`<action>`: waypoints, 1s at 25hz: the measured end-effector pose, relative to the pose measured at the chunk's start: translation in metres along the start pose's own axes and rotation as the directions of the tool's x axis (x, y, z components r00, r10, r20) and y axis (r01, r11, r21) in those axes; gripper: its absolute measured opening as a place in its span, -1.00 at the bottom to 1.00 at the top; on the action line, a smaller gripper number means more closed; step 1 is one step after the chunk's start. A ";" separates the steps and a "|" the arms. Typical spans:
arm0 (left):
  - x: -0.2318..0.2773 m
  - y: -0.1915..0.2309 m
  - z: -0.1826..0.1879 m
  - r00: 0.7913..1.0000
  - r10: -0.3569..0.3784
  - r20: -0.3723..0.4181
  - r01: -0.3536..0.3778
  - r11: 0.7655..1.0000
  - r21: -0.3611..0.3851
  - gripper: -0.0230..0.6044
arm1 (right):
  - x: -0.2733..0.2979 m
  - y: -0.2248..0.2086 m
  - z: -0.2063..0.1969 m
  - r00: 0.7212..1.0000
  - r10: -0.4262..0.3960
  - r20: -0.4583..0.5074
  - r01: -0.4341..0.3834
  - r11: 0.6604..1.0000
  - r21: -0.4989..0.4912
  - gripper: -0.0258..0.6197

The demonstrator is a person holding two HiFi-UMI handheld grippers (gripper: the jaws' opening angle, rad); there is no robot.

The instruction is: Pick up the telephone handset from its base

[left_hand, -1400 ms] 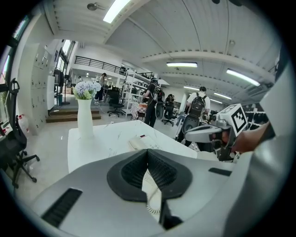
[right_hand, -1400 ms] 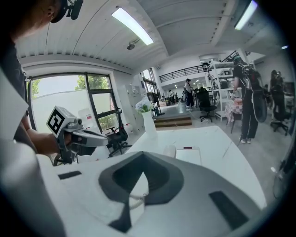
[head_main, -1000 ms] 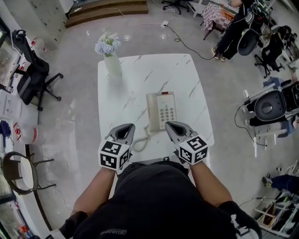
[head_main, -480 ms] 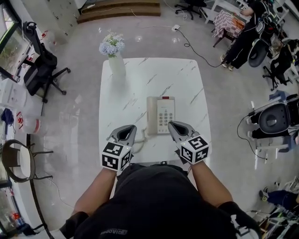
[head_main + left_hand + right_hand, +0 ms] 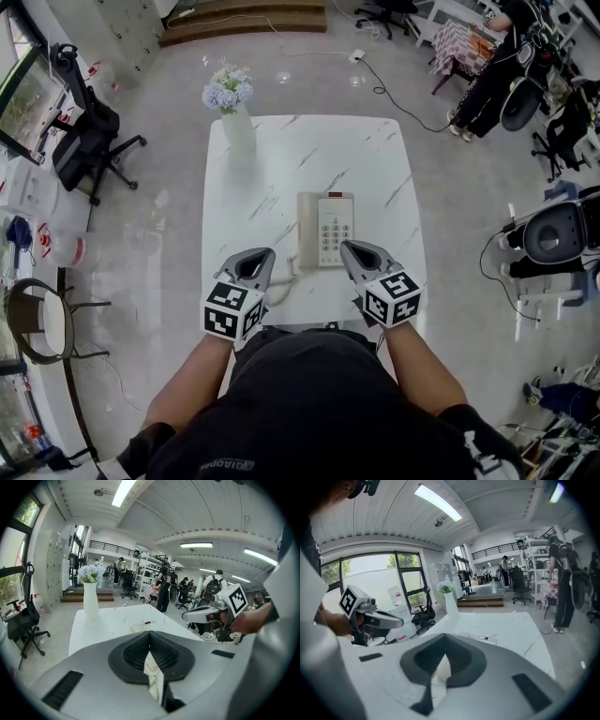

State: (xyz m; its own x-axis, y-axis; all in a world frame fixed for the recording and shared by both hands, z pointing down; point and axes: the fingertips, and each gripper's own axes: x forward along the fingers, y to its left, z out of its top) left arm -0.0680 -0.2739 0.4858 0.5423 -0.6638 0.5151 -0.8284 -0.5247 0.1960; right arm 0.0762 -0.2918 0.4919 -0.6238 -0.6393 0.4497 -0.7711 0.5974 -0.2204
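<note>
At bench [image 5: 281,159] front edge: left gripper [image 5: 263,255], right gripper [image 5: 348,248] flank telephone [image 5: 325,230], jaws closed, empty (handset [image 5: 308,232] cradled; staging the approach).

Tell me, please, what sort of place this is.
Probably an open-plan office or lab: a rolling office chair, shelving racks, and a desk telephone on a marble-look table.

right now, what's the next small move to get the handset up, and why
Probably open the left gripper: it and the right gripper both look shut, and the handset lies untouched on the left side of its base, ahead of it.
</note>
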 end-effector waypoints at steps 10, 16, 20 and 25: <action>-0.005 -0.002 -0.002 1.000 -0.014 0.003 0.014 1.000 0.010 -0.92 | -0.008 0.007 -0.004 1.000 -0.028 0.012 0.028 1.000 0.002 -0.92; -0.005 -0.004 -0.004 1.000 -0.024 0.000 0.024 1.000 0.016 -0.92 | -0.012 0.010 -0.006 0.999 -0.049 0.022 0.049 0.999 -0.014 -0.66; -0.003 -0.006 -0.003 0.999 -0.033 -0.001 0.033 0.999 0.018 -0.92 | -0.014 0.012 -0.005 0.998 -0.048 0.036 0.048 0.999 -0.015 -0.42; -0.002 -0.010 -0.005 0.999 -0.047 -0.006 0.047 0.999 0.023 -0.92 | -0.016 0.012 -0.004 0.997 -0.055 0.048 0.055 0.999 0.002 -0.29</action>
State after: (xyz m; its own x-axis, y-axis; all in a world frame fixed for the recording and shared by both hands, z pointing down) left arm -0.0612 -0.2647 0.4872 0.5794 -0.6357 0.5100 -0.7989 -0.5670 0.2008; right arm 0.0775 -0.2719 0.4857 -0.5860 -0.6934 0.4192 -0.8043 0.5604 -0.1975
